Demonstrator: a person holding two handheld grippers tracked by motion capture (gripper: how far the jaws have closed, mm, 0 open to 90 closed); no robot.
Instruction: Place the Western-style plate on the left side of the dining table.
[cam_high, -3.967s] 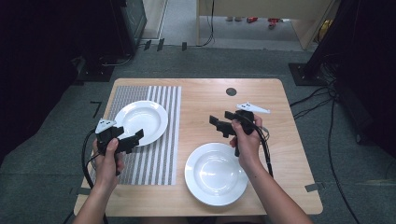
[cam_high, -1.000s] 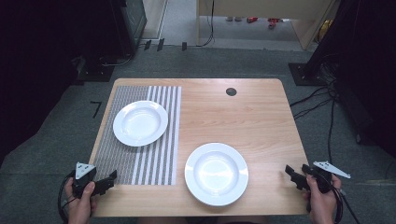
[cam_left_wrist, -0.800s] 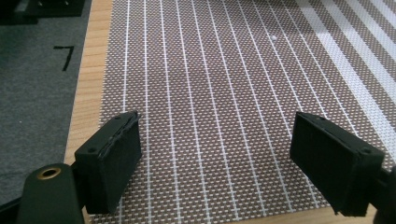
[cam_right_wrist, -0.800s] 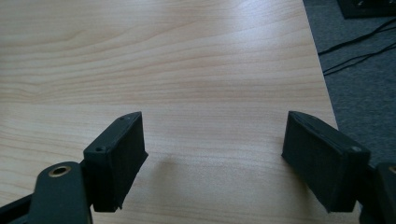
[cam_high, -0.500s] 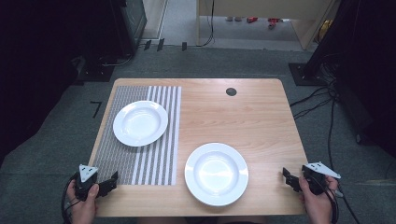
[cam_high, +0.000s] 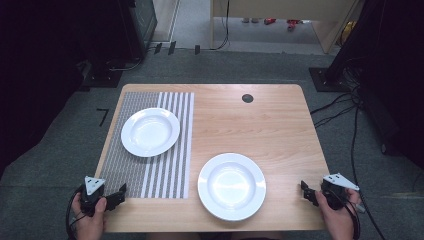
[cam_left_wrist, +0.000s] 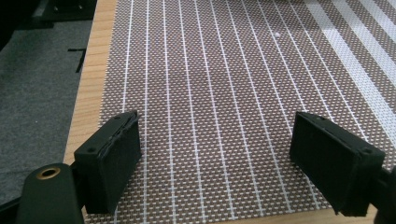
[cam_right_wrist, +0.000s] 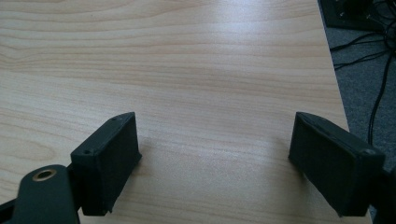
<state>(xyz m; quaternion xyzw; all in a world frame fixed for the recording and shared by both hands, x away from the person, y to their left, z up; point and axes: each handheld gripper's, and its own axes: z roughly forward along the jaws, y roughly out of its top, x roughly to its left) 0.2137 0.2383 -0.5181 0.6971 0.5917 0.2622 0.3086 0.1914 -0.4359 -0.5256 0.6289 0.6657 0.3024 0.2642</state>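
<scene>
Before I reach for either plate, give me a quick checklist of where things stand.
1. Left gripper open with nothing between the jaws: ok, only the striped placemat shows between them.
2. Right gripper open and empty: ok, its jaws have just been opening, with bare table between them.
3. Plate on the placemat sits flat and empty: ok.
4. Plate on the bare wood sits flat and empty: ok, though close to the near table edge.
5. Both grippers apart from the plates: ok, each sits near a near corner.
6. Path to either plate is unblocked: ok.
</scene>
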